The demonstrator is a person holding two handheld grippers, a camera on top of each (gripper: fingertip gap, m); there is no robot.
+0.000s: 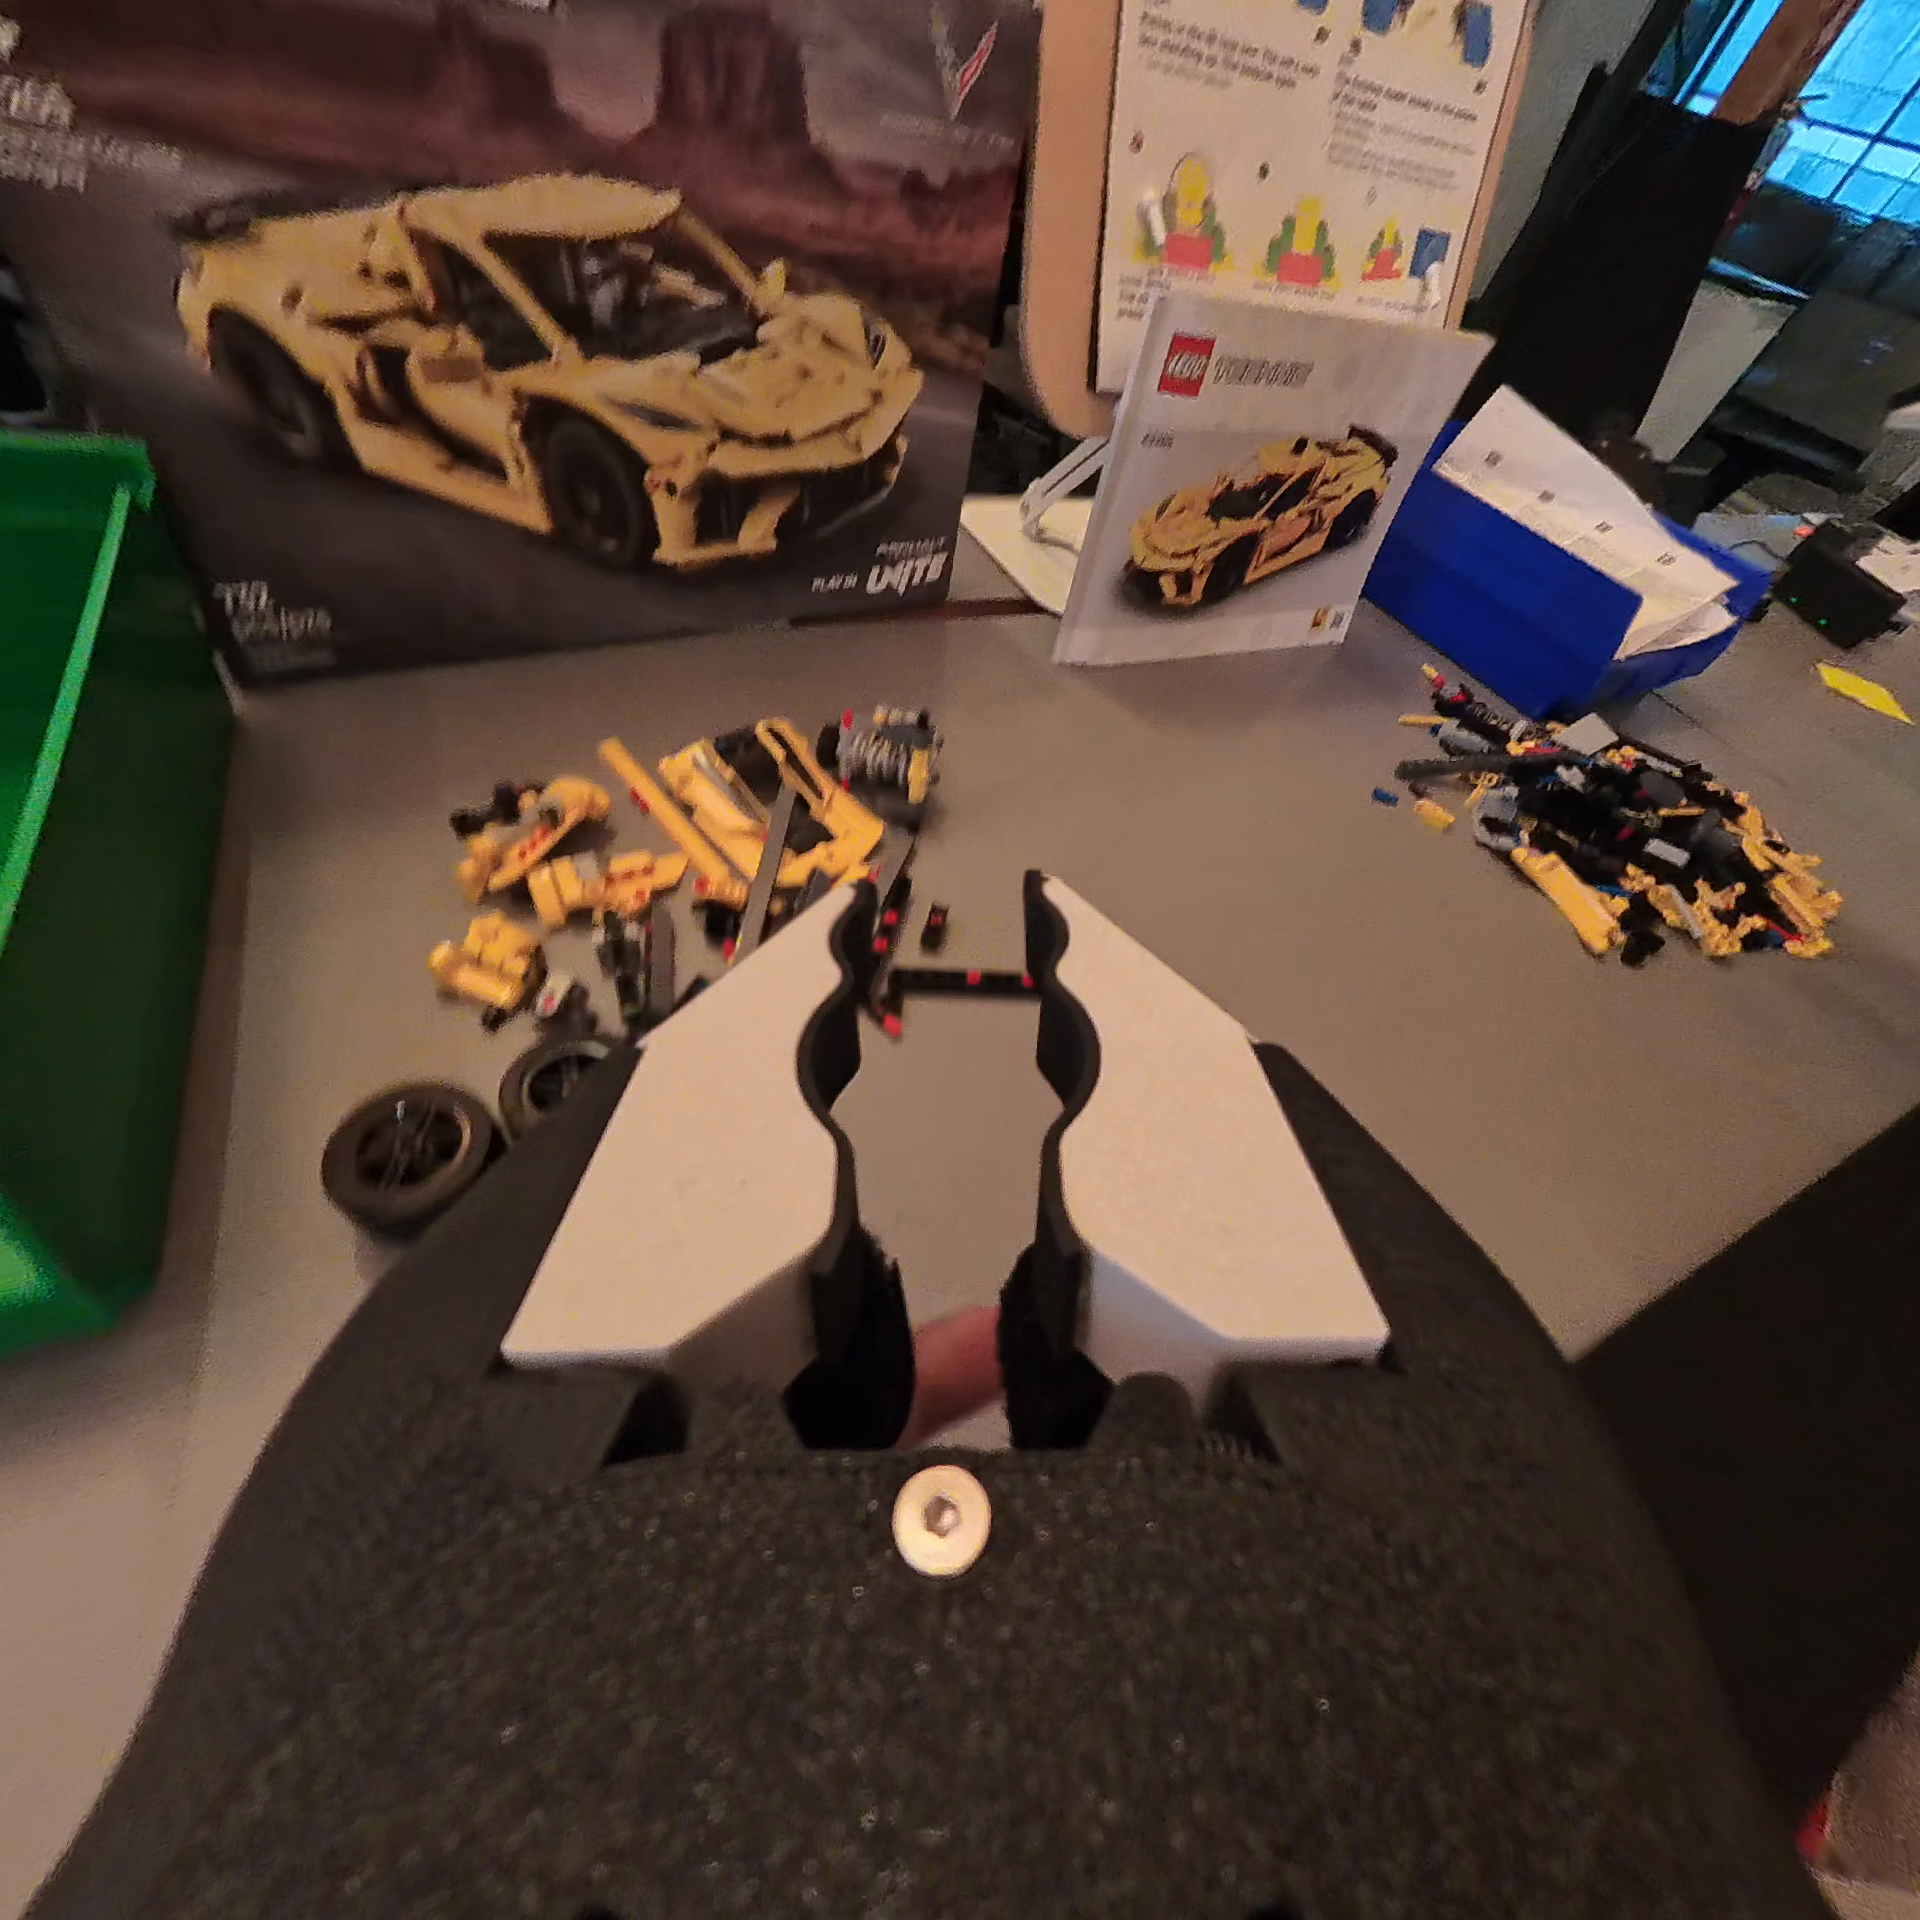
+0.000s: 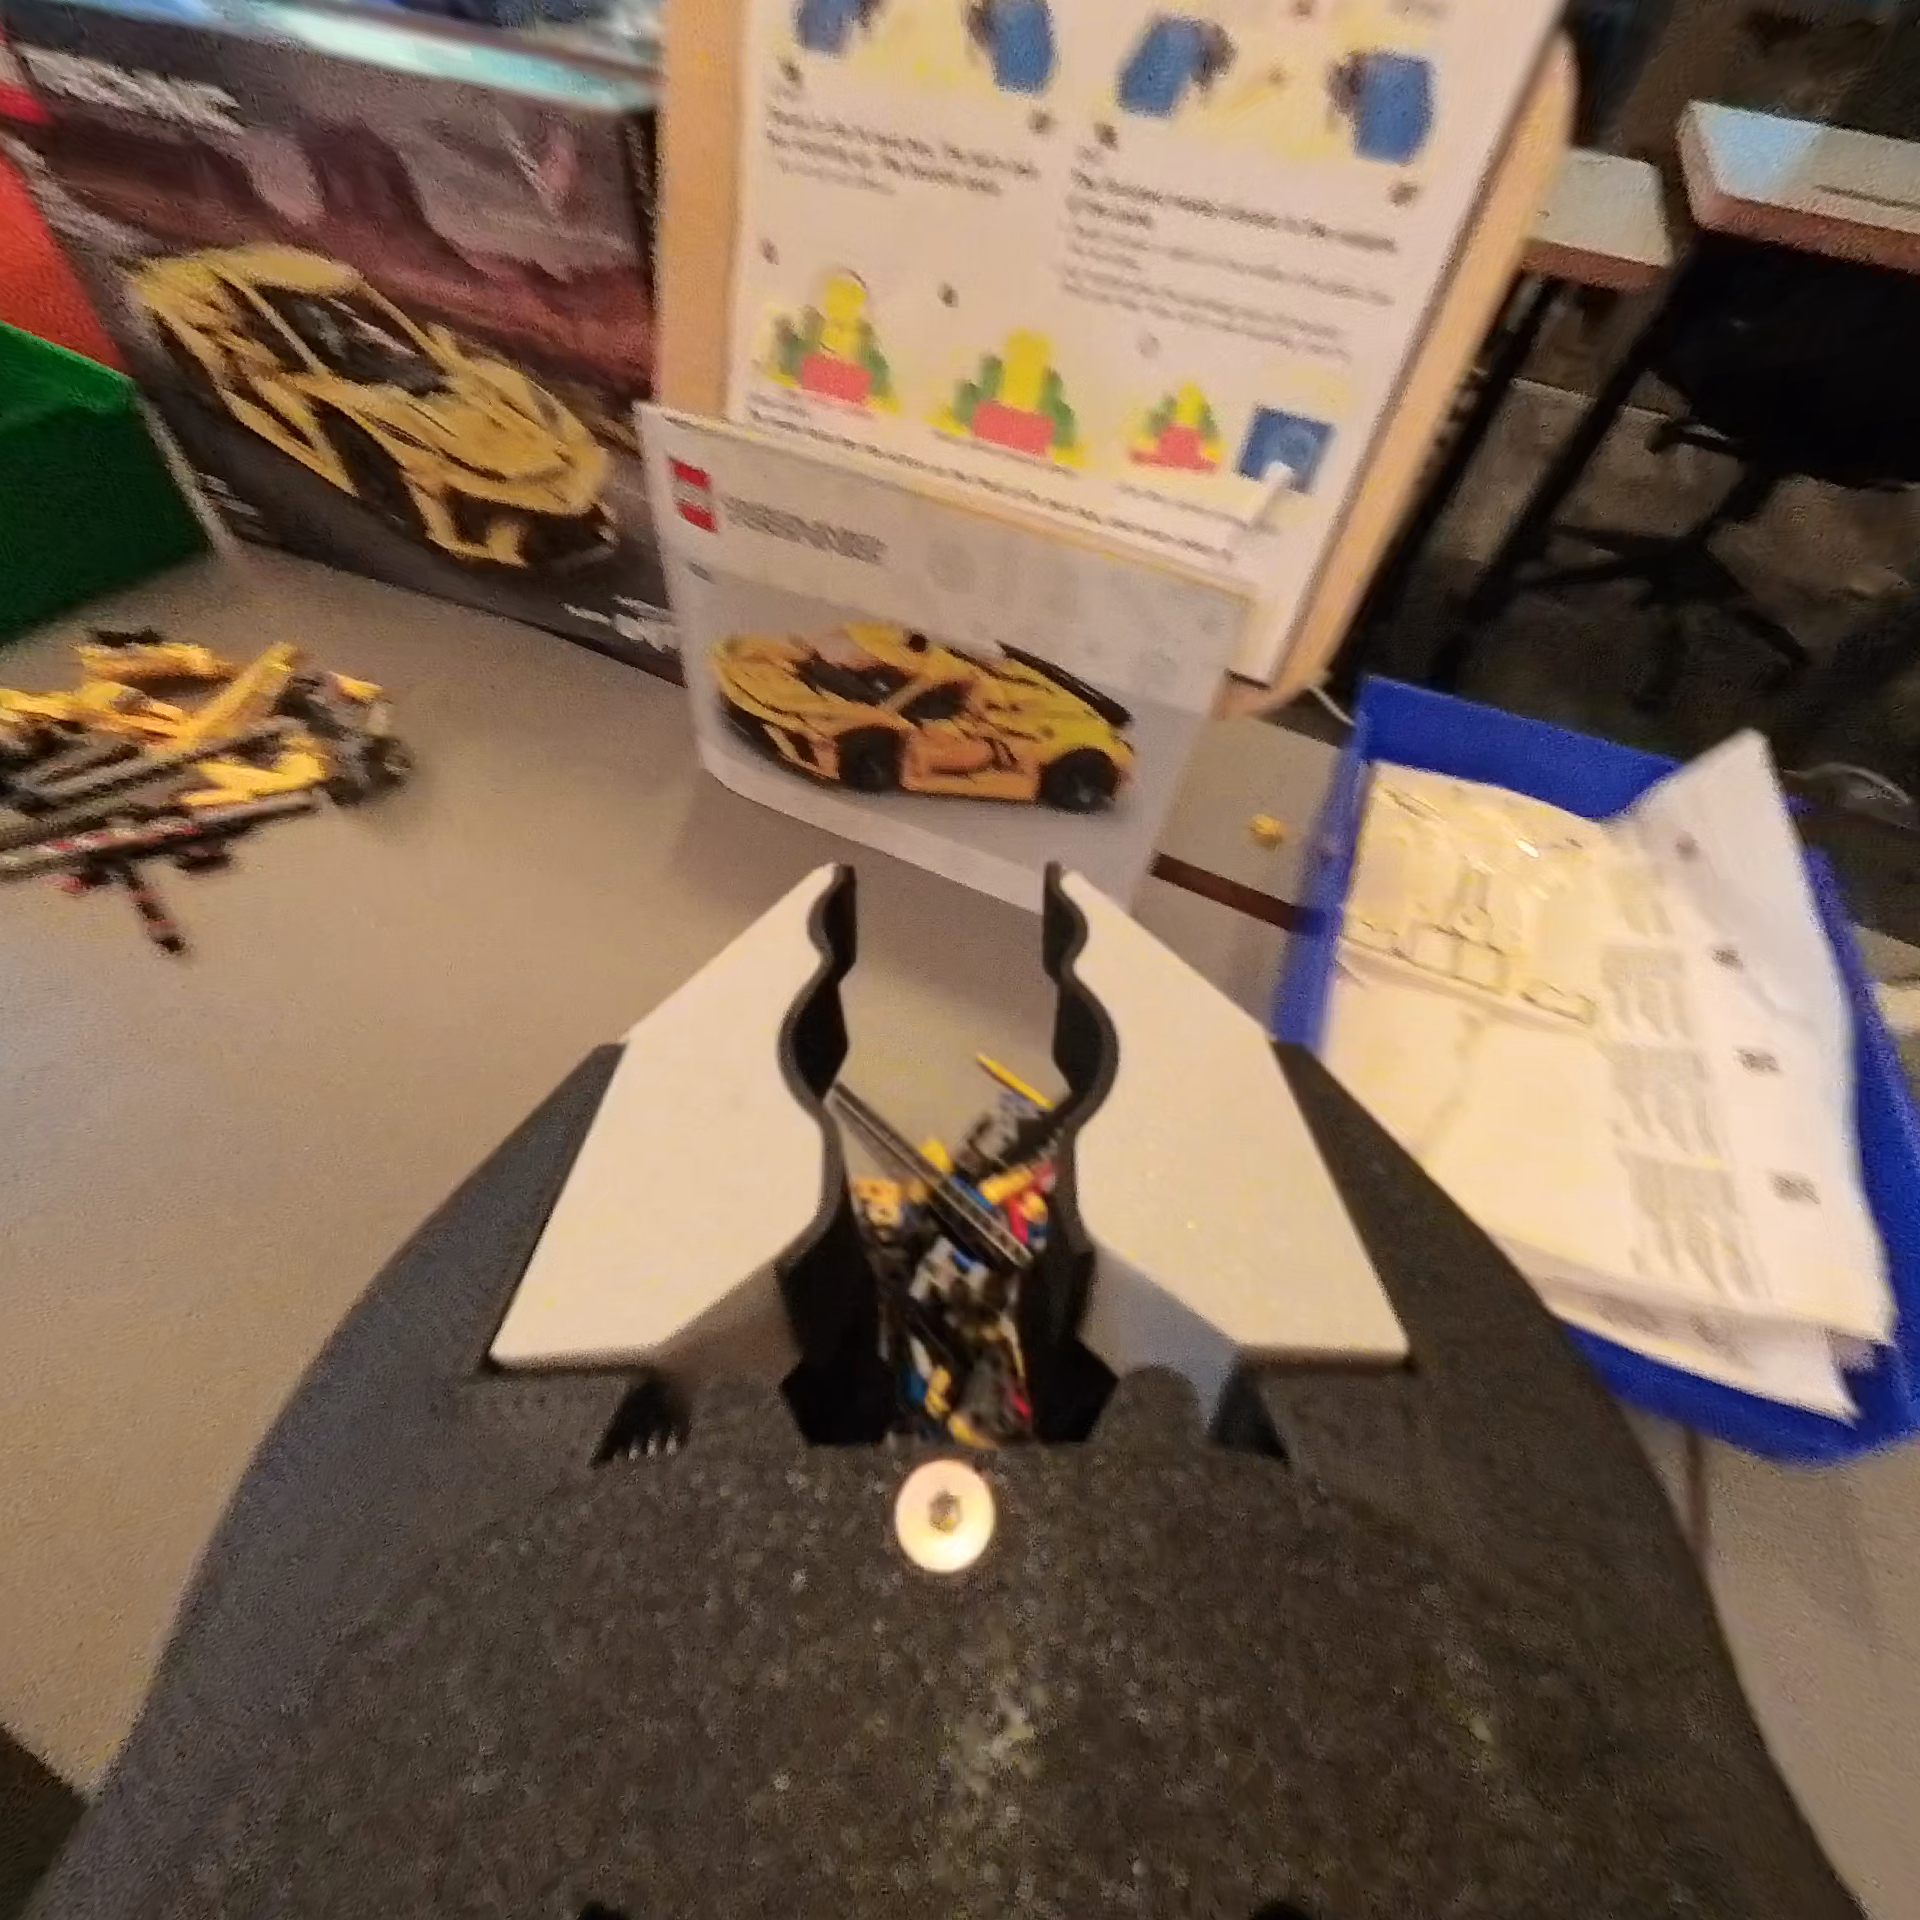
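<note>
My left gripper [image 1: 945,899] is open and empty above the grey table [image 1: 1195,862]. It hovers over a black beam with red pins [image 1: 961,982], at the near edge of a spread of yellow and black brick assemblies [image 1: 717,831]. Two black wheels [image 1: 410,1153] lie to its left. My right gripper [image 2: 951,883] is open and empty. It hangs above a pile of small yellow, black and blue parts [image 2: 961,1236], which shows between its fingers; the same pile lies at the right in the left wrist view [image 1: 1631,842].
A large set box with a yellow car picture [image 1: 520,364] stands at the back. An instruction booklet [image 2: 935,665] leans against a board with a printed sheet [image 2: 1091,229]. A blue bin holding papers [image 2: 1600,1039] is at the right, a green bin [image 1: 73,883] at the left.
</note>
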